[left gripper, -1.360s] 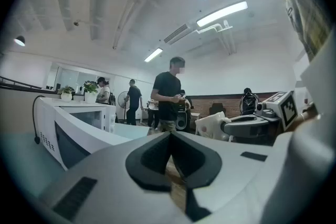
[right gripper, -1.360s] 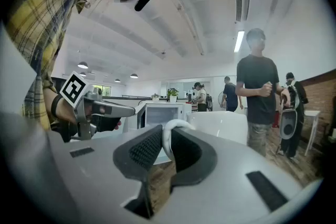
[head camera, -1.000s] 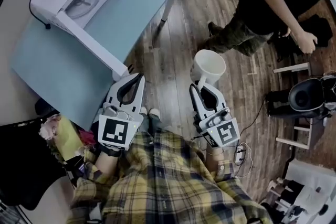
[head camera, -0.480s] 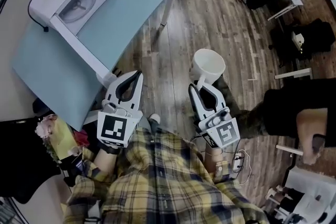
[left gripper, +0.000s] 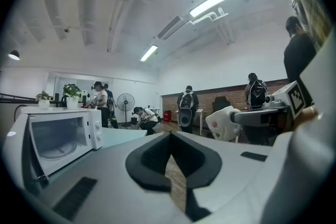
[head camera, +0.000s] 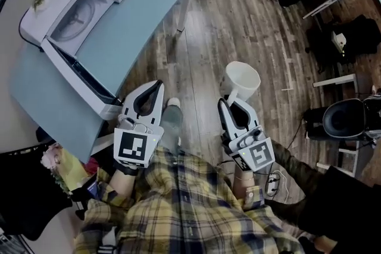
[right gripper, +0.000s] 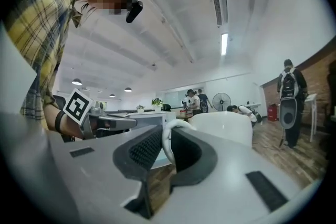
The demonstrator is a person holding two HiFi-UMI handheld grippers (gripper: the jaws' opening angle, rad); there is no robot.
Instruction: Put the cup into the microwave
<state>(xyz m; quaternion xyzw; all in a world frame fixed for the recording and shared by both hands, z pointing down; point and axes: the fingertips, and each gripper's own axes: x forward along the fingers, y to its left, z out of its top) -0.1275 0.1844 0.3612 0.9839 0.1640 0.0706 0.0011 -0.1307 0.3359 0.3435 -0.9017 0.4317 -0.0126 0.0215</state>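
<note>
While we carry the cup [head camera: 243, 79] toward the microwave [head camera: 70, 2], the head view has swung since a second ago. The pale blue table [head camera: 152, 0] and the oven have slid leftward, and the swung-open door [head camera: 80, 83] now ends just beside the left gripper [head camera: 156, 87]. The bystander at the upper right is gone. The grip is unchanged: the right gripper [head camera: 233, 99] stays pinched on the cup's thin loop handle, its ribbed black pads nearly together, while the left one's pads meet on nothing. We judge this to be mid-carry, since the cup hangs over the plank floor [head camera: 238, 21], well off the table's right edge. The cup is smooth, white and wide-mouthed, likely glazed ceramic, so it may swing on a handle hold. The microwave is a boxy white shell with a round turntable [head camera: 83, 11] inside.
</note>
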